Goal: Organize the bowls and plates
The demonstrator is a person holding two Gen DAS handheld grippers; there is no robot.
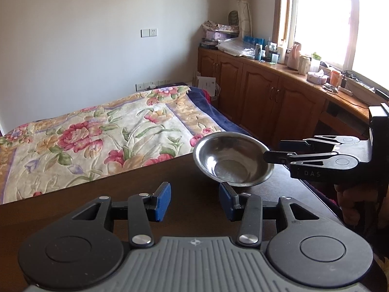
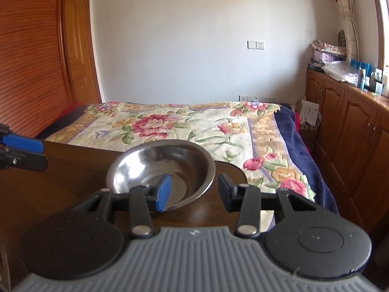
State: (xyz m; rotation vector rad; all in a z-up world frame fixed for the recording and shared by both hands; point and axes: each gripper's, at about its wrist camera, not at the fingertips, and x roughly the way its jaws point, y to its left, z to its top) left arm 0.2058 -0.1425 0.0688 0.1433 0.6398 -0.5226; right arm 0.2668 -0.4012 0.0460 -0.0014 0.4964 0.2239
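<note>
one bowl (image 2: pixel 160 168), wardrobe (image 2: pixel 29 60) right-view only

One steel bowl (image 2: pixel 161 170) sitting on one dark wooden table (image 1: pixel 121 194)

Two handheld grippers are sharing the frame: the left gripper (image 1: pixel 194 200) and the right gripper (image 2: pixel 193 192). Behind, one bed (image 2: pixel 182 126) is lying under a floral blanket.
</note>
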